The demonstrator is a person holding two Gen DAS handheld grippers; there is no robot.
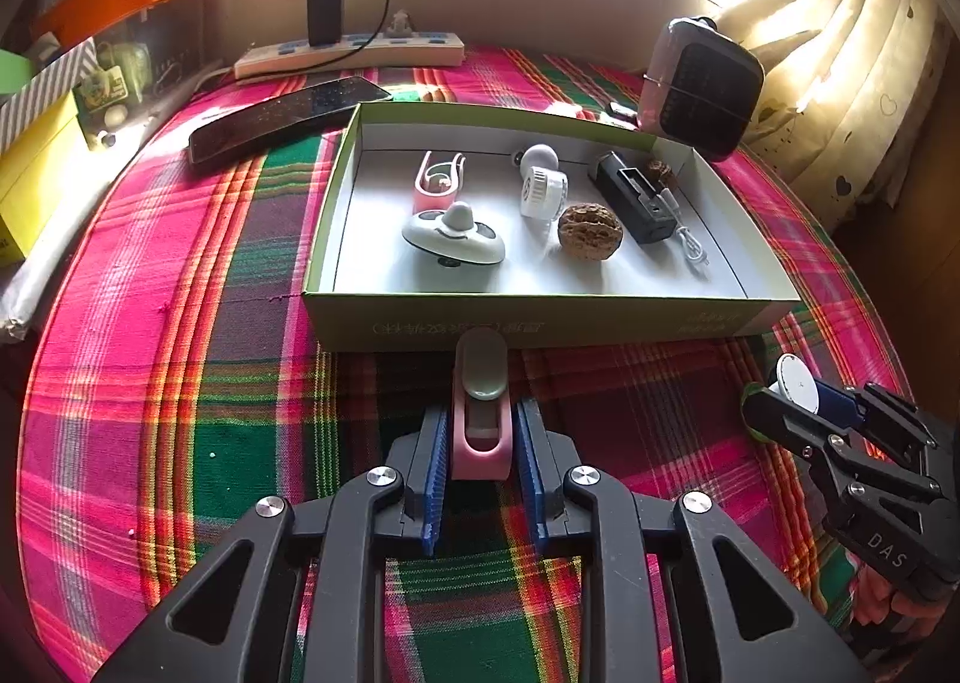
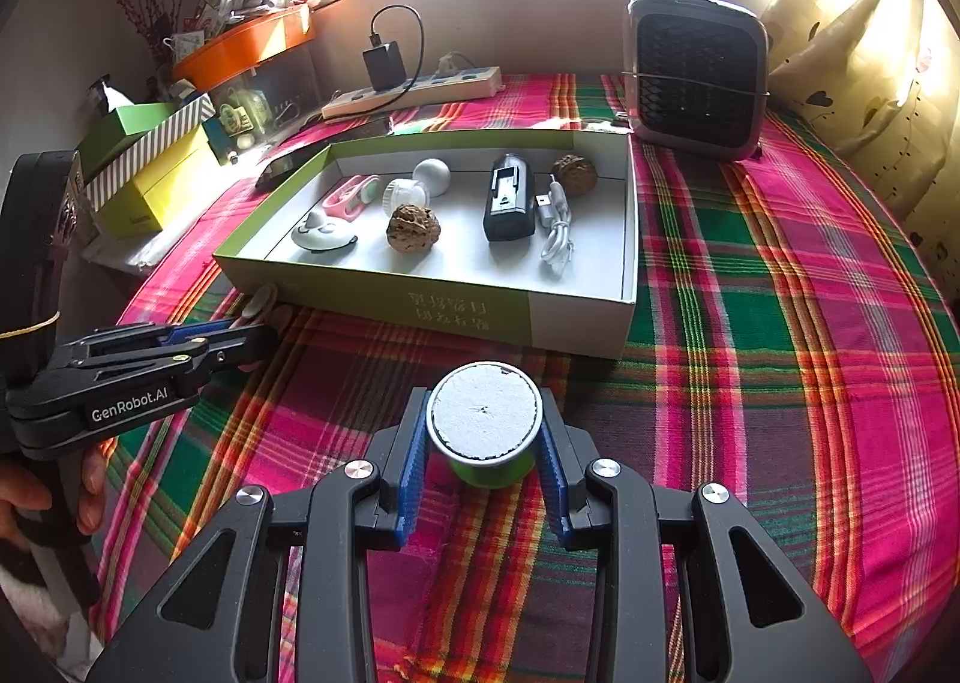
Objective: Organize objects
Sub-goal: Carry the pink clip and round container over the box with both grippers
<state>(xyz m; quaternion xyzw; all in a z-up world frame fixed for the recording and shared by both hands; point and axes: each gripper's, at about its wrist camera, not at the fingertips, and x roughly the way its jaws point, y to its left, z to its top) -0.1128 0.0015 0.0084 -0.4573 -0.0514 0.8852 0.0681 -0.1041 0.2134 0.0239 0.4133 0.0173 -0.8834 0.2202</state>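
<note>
Pink clip (image 1: 480,431) in left claw (image 1: 480,443); right claw (image 2: 485,443) grips green-sided cylinder (image 2: 485,425).

Left hand-held gripper (image 1: 480,461) closed on pink clip (image 1: 480,419), blue pads (image 1: 437,461) against its sides, clip's grey tip just short of green box (image 1: 540,317) front wall. Box on plaid cloth (image 1: 210,353) held walnut (image 1: 589,231), black device (image 1: 633,197), white cable (image 1: 690,245), second pink clip (image 1: 438,182). Right hand-held gripper (image 1: 786,401) at right edge gripped white-topped round object (image 1: 795,383).
</note>
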